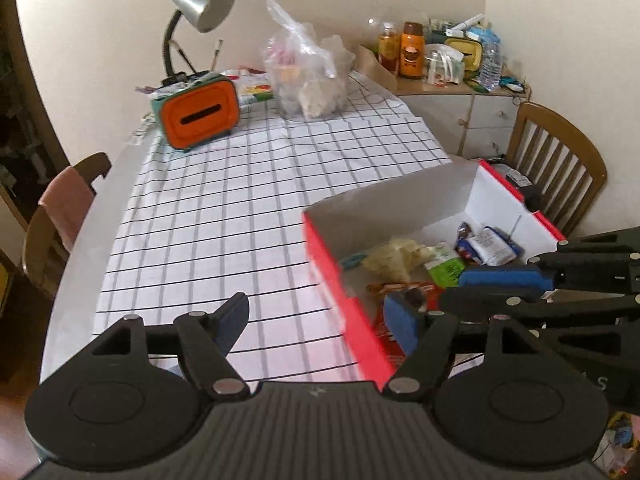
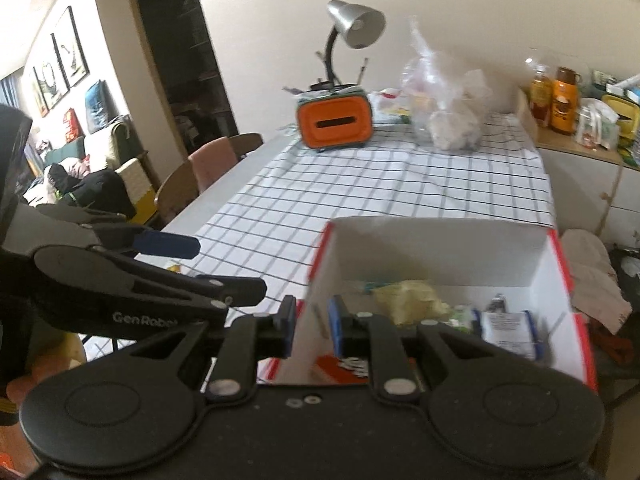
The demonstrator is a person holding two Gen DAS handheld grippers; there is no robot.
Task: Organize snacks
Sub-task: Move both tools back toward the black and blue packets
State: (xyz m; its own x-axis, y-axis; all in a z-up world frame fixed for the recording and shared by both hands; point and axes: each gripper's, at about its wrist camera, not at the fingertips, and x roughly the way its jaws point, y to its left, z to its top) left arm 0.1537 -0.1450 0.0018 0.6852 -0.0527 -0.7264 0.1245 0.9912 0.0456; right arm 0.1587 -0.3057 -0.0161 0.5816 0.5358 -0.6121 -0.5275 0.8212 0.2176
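Several snack packets (image 1: 486,245), red box (image 1: 332,256)

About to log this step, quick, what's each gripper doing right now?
Left gripper: open, holding nothing.
Right gripper: closed on the near wall of the red box.

Open red-and-white box (image 1: 400,204) – snack packets (image 1: 486,246) inside.

Red box (image 1: 352,312) near wall smeared by blur, snack wrappers (image 2: 508,332) inside unreadable, shelf bottles (image 1: 412,50) indistinct
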